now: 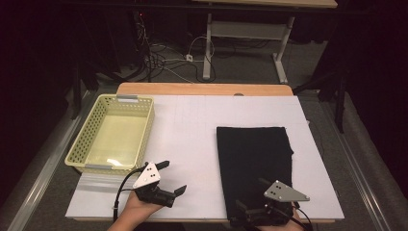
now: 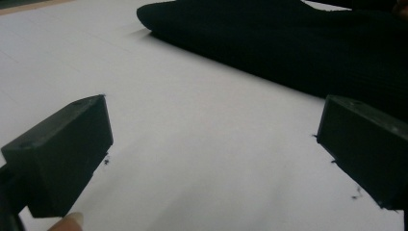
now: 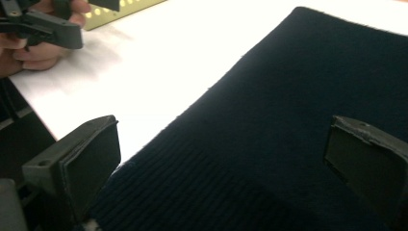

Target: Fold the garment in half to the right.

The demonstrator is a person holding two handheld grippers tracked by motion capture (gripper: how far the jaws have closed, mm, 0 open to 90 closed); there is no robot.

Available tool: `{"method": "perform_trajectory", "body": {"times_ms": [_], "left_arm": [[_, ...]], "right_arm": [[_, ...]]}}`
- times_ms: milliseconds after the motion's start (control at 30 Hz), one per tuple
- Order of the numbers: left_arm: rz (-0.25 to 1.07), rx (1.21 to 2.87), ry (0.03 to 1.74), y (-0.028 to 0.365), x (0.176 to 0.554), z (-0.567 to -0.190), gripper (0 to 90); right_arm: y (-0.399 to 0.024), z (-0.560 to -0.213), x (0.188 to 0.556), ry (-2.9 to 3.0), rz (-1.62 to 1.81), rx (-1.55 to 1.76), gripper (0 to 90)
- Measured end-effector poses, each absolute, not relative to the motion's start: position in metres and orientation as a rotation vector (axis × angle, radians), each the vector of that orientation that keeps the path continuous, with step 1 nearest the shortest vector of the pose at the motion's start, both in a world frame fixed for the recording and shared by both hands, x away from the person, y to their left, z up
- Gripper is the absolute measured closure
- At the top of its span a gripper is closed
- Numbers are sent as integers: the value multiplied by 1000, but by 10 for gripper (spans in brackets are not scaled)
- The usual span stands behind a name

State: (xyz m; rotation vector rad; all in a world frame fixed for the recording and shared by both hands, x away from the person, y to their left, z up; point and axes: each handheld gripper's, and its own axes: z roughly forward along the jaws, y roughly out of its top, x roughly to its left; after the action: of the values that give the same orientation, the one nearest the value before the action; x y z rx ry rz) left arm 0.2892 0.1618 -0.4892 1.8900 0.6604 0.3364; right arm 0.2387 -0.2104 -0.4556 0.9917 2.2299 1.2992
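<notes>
A black ribbed cloth (image 1: pixel 255 154) lies folded flat on the right half of the white tabletop (image 1: pixel 192 134). My right gripper (image 1: pixel 251 194) hovers over the cloth's near edge, open; in the right gripper view its jaws (image 3: pixel 223 130) stand wide apart above the cloth (image 3: pixel 288 120) with nothing pinched. My left gripper (image 1: pixel 172 177) rests near the front edge, left of the cloth, open and empty. In the left gripper view its jaws (image 2: pixel 214 115) frame bare white table, with the cloth (image 2: pixel 288 43) lying beyond them.
A pale yellow perforated basket (image 1: pixel 150 115) stands empty at the table's left, just behind the left gripper; its wall (image 3: pixel 125 7) appears in the right gripper view. A wooden strip (image 1: pixel 202 89) marks the far edge. Dark floor, cables and another table's legs lie beyond.
</notes>
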Motion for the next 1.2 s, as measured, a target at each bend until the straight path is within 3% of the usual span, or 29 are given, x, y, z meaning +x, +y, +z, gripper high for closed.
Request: {"method": "perform_trajectory", "body": {"times_ms": [467,833,1067,1100,1167,1200], "left_arm": [[332,1895,654,162,290,-489,0],[333,1895,655,162,290,-489,0],[334,1893,675,162,290,-489,0],[334,1895,695,161,291,-489,0],[330,1908,709,160,293,-488,0],[330,1927,725,158,296,-486,0]], "right_arm": [[-181,-471,219,2358,1237,879,267],[-167,-484,214,2403,1064,809,287],[-163,-486,212,2412,959,753,471],[-164,-485,211,2408,946,749,566],[-165,-485,212,2405,945,749,599],[-168,-485,213,2389,941,758,704]]}}
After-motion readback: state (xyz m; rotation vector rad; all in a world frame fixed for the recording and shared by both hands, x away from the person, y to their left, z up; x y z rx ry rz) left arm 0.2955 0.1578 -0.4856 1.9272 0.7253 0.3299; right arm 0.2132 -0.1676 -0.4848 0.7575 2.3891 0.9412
